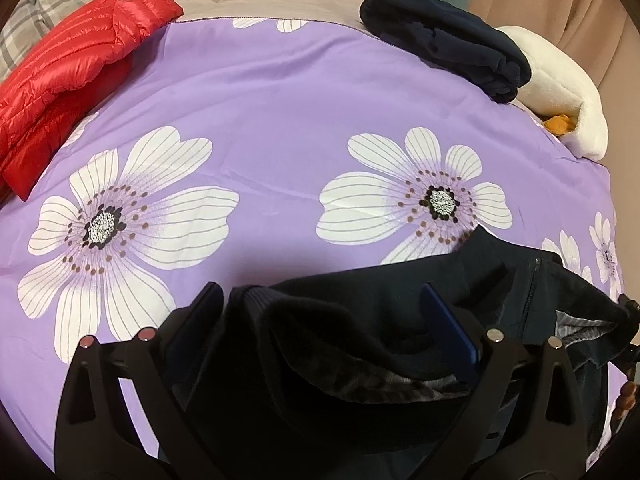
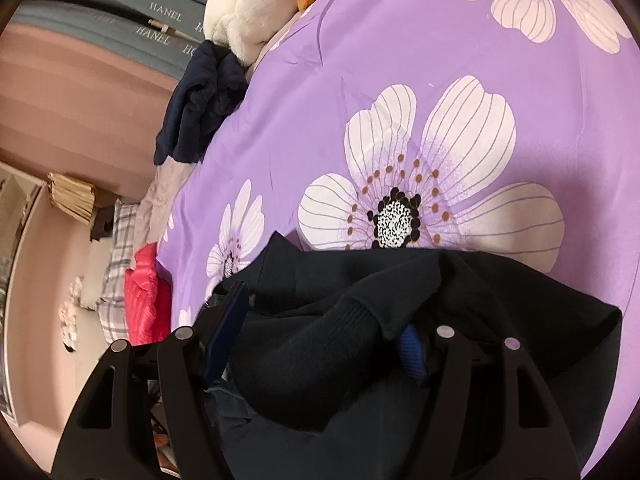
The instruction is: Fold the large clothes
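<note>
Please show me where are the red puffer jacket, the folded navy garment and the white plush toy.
red puffer jacket (image 1: 68, 76): left wrist view, on its quilted middle.
folded navy garment (image 1: 444, 36): left wrist view, on its top fold.
white plush toy (image 1: 560, 80): left wrist view, on its white body.

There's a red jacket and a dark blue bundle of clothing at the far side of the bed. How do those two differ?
The red jacket is shiny and quilted in puffy stripes; the dark blue bundle is matte, soft fabric. The red jacket lies spread fairly flat on the purple flowered cover's left edge, while the dark blue bundle is bunched thick at its right, against a white plush toy. The jacket looks larger as it lies. Both rest apart from the grippers, untouched.
</note>
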Tool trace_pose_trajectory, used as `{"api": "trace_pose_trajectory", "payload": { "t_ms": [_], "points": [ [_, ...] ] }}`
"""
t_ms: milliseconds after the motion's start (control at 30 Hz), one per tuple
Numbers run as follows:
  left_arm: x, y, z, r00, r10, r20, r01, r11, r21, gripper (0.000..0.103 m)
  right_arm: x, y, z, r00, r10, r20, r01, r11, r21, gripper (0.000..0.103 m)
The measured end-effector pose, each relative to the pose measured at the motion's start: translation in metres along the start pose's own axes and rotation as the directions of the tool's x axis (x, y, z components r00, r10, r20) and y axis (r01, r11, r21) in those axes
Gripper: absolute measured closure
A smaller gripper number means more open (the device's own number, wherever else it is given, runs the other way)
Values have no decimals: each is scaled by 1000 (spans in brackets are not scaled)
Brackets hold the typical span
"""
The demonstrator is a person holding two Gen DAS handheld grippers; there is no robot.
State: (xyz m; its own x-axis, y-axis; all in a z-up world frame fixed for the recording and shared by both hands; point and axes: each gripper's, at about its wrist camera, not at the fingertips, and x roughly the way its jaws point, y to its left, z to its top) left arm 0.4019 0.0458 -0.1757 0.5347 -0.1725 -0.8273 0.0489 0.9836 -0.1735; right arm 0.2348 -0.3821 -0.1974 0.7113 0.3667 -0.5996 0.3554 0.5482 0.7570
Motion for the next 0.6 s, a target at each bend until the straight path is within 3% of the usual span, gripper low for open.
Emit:
{"api": "trace_pose_trajectory", "payload": {
  "t_ms": [333, 600],
  "points": [
    [-23, 44, 29, 995, 55, 81, -44, 991, -129, 3, -2, -12, 20, 998, 58, 26, -60, 992, 109, 34],
    [-51, 67, 16, 993, 47, 112, -34, 993, -113, 3, -16, -10, 26, 994, 77, 78, -85, 991, 99, 32]
  ]
}}
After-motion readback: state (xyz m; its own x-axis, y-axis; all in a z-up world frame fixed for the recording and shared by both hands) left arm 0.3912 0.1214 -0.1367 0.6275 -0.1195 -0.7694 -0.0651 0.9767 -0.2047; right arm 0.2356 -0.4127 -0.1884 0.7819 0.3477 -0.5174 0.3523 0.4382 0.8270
